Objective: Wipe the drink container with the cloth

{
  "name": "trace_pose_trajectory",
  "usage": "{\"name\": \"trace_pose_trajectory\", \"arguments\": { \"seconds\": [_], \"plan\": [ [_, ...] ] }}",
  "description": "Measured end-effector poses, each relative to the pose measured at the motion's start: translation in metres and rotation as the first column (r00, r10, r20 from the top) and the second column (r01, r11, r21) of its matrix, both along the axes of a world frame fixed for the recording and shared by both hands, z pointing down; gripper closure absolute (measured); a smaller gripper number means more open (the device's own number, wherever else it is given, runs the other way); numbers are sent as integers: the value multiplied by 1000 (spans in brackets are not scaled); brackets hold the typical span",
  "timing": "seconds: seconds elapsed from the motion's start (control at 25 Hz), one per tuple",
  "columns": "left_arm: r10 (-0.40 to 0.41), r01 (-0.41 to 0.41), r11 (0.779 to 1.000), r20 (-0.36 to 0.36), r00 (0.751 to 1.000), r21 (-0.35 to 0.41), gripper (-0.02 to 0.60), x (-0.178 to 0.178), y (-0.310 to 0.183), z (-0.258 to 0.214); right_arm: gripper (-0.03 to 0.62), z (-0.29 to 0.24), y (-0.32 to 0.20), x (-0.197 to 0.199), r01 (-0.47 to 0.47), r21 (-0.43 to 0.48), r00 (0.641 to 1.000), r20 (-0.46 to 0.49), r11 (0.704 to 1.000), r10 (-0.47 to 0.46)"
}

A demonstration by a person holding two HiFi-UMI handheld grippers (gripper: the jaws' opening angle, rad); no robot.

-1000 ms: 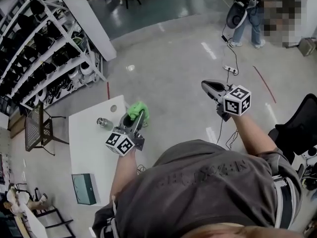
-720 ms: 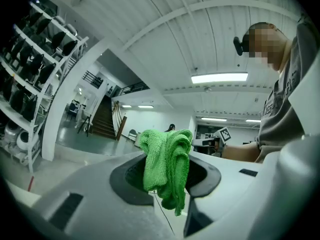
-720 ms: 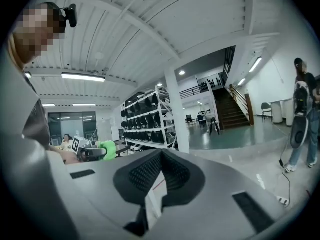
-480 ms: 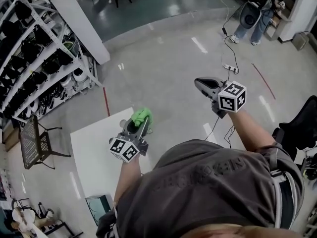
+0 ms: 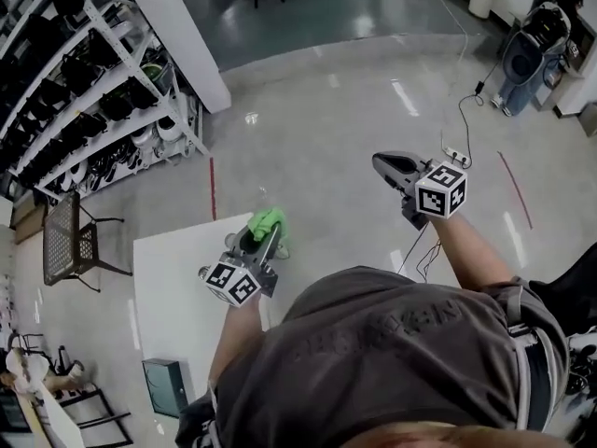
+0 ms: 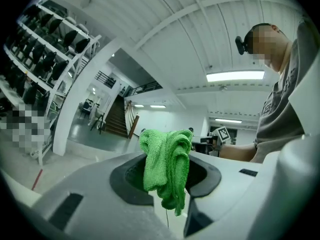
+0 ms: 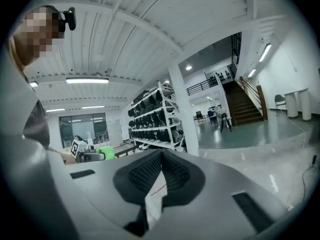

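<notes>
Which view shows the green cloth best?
The left gripper view: the green cloth fills the centre, pinched between the fingers. The head view shows it small; the right gripper view, only a distant green spot.

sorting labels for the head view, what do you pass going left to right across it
black mesh metal chair → dark green-grey box → left gripper shut on the bright green cloth → right gripper, fingers shut and empty → person standing far off
</notes>
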State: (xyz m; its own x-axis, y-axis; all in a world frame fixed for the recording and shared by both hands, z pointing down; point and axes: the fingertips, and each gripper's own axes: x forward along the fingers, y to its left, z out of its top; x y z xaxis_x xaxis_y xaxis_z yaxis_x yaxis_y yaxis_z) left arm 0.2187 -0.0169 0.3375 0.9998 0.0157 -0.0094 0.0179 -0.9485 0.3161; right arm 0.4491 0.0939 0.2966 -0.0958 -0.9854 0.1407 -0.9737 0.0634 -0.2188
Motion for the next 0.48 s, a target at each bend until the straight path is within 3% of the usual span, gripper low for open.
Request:
{"name": "trace_pose_trajectory", "arguments": {
  "seconds": [0.16,0.32,0.48],
  "plan": [
    [-119,119,993,-2,993,-25,456,17,4,2,602,8,-5,32,86,10,996,7,996,-86],
    [-211,211,977,14,977,-25,456,40,7,-2,602,10,-17,59,181,0,982,-57,983,-181],
    [-289,290,957,13,957,-25,456,41,7,-8,602,16,-36,64,263,-13,962,-78,965,-263]
  ]
}}
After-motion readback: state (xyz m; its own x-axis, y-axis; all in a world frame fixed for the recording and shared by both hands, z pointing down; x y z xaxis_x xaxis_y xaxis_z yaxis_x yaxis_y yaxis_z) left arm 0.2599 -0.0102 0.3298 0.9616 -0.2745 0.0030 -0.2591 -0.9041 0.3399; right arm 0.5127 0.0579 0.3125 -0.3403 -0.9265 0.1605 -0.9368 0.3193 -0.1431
